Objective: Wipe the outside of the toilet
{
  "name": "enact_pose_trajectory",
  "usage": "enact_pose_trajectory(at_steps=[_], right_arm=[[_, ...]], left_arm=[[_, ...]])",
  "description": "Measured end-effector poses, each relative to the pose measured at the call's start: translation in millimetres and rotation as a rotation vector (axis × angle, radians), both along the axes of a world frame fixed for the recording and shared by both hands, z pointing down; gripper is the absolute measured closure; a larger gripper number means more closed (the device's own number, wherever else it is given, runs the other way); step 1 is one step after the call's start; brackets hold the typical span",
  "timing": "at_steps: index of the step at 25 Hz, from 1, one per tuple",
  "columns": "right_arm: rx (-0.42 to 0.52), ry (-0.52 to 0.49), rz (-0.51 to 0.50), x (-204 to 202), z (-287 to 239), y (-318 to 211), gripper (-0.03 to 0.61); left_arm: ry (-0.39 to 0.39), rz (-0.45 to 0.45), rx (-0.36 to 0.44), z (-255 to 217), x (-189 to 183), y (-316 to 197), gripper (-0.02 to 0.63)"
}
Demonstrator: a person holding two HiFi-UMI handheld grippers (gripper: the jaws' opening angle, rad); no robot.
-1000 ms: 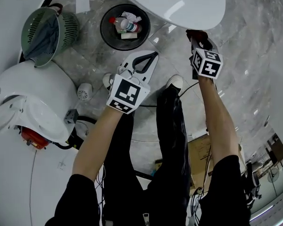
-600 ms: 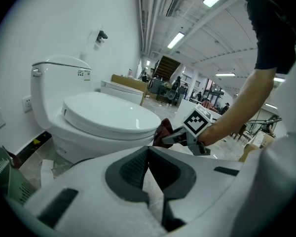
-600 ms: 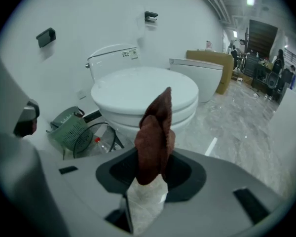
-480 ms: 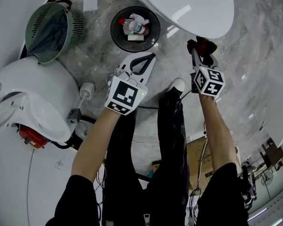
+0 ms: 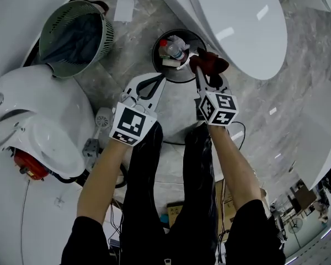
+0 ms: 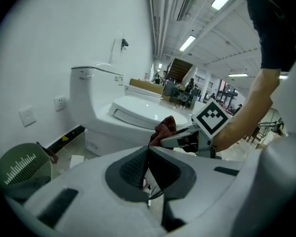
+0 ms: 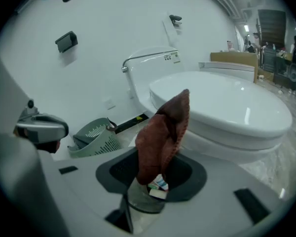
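The white toilet (image 5: 237,21) stands at the top right with its lid down; it also shows in the left gripper view (image 6: 138,110) and the right gripper view (image 7: 227,102). My right gripper (image 5: 201,73) (image 7: 150,179) is shut on a dark red cloth (image 5: 208,62) (image 7: 165,132), which stands up from its jaws. The cloth hangs just left of the bowl's side, over the rim of the waste bin. My left gripper (image 5: 157,77) (image 6: 148,149) is shut with nothing in it, a little to the left of the right gripper.
A black waste bin (image 5: 161,69) with a bottle and rubbish sits on the marble floor beside the bowl. A green basket (image 5: 74,37) stands at the upper left. A large white machine (image 5: 38,126) fills the left side. The person's legs (image 5: 171,192) and cables lie below.
The right gripper with the cloth has moved left, from the front edge of the toilet lid to beside the bowl, over the bin. The left gripper moved left a little.
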State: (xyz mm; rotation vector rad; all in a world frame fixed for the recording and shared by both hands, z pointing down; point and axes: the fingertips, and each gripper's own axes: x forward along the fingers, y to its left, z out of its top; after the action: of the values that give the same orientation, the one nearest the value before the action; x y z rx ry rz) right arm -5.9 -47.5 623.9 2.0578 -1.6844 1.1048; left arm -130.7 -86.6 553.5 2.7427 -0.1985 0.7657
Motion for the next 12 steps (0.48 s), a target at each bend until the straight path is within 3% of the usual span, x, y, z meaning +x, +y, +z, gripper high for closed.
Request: enact_pose_trajectory(at_steps=[5,12], right_arm=[[0.007,0.032,0.109,-8.8,18.0,-73.2,0.439],[-0.005,0.086,0.136,-22.3,36.9,-143.5,0.448]], left_arm=[[-0.013,-0.023,0.003,13.1,-44.9,-38.5,0.615],[-0.018,-0.060,-0.021,32.5,-99.9,-71.0,0.615]])
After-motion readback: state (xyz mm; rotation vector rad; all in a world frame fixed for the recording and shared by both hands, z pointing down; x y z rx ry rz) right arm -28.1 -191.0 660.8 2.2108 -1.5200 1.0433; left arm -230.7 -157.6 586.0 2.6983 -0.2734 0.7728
